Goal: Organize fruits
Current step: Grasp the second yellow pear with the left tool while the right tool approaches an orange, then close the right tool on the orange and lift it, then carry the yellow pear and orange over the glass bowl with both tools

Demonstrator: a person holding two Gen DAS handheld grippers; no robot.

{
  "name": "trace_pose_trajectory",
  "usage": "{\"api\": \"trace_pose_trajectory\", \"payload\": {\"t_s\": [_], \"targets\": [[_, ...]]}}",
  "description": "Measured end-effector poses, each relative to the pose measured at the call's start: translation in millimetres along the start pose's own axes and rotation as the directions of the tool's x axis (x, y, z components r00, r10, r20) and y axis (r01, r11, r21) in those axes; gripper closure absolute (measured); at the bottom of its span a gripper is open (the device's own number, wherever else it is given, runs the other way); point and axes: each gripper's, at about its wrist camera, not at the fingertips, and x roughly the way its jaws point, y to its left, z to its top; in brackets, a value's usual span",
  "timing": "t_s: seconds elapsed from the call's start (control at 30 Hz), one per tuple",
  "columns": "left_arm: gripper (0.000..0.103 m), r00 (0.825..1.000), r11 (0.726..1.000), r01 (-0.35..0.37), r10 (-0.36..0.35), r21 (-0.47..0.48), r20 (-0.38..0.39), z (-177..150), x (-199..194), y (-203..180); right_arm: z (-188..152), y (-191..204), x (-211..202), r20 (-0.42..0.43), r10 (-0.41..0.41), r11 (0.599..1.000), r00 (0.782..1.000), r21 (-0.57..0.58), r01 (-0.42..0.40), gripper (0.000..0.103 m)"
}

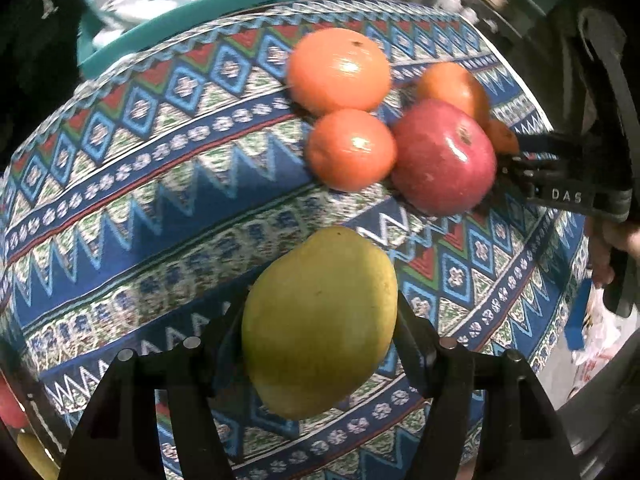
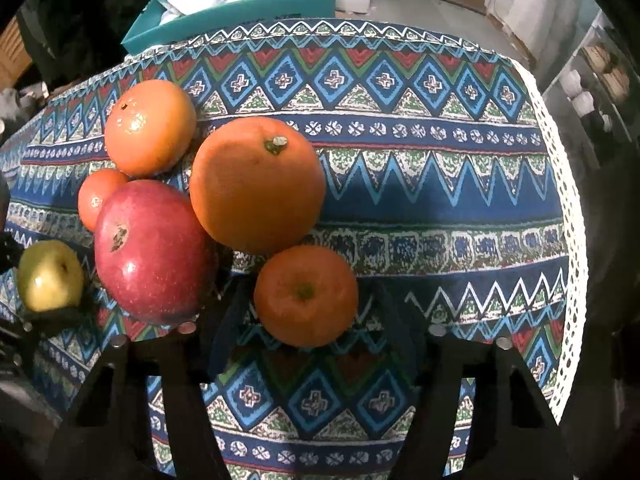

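Observation:
My left gripper (image 1: 320, 312) is shut on a yellow-green mango (image 1: 320, 324) and holds it over the patterned cloth; the mango also shows at the left edge of the right wrist view (image 2: 50, 276). A red apple (image 1: 444, 156) (image 2: 152, 252) sits in a cluster with a large orange (image 1: 340, 70) (image 2: 150, 128), a second orange (image 1: 452, 86) (image 2: 258, 184) and a smaller orange (image 1: 352, 150) (image 2: 98, 196). My right gripper (image 2: 306, 312) is open, its jaws standing either side of a small orange (image 2: 306, 296) (image 1: 502, 136) on the cloth.
A round table with a blue, red and green patterned cloth (image 1: 160, 200) (image 2: 440, 184) carries the fruit. A teal box (image 1: 180, 24) (image 2: 232, 16) with crumpled wrapping stands beyond the far edge. Shelving (image 2: 592, 92) stands at the right.

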Motion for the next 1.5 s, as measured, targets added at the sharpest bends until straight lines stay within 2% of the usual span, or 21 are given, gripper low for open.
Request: {"api": "trace_pose_trajectory", "payload": {"t_s": [0.13, 0.23, 0.4, 0.83, 1.13, 1.5], "targets": [[0.035, 1.0, 0.998, 0.016, -0.015, -0.056, 0.005, -0.6, -4.8, 13.9, 5.1, 6.7, 5.1, 0.002, -0.003, 1.0, 1.0, -0.001, 0.003, 0.056], [0.035, 1.0, 0.998, 0.003, -0.002, -0.06, 0.02, 1.1, -14.4, 18.4, 10.6, 12.4, 8.6, 0.0, -0.014, 1.0, 1.0, 0.004, 0.014, 0.058], [0.035, 0.999, 0.997, 0.008, -0.005, -0.076, 0.042, -0.3, -32.7, 31.2, 9.8, 8.2, -0.6, 0.004, -0.019, 0.999, 1.0, 0.03, 0.019, 0.058], [0.035, 0.994, 0.997, -0.008, 0.017, -0.082, 0.109, -1.7, -69.0, 25.7, 10.8, 18.1, -55.4, 0.103, 0.01, 0.998, 0.995, 0.057, -0.016, 0.059], [0.035, 0.988, 0.995, -0.021, 0.036, -0.095, 0.152, -13.1, -98.8, 29.5, 8.9, 45.2, -91.7, 0.183, 0.046, 0.999, 0.982, 0.013, -0.049, 0.059], [0.035, 0.981, 0.992, -0.028, 0.051, -0.123, 0.188, -29.7, -133.9, 41.6, 13.8, 84.2, -141.5, 0.277, 0.11, 0.994, 0.955, -0.059, -0.097, 0.059]]}}
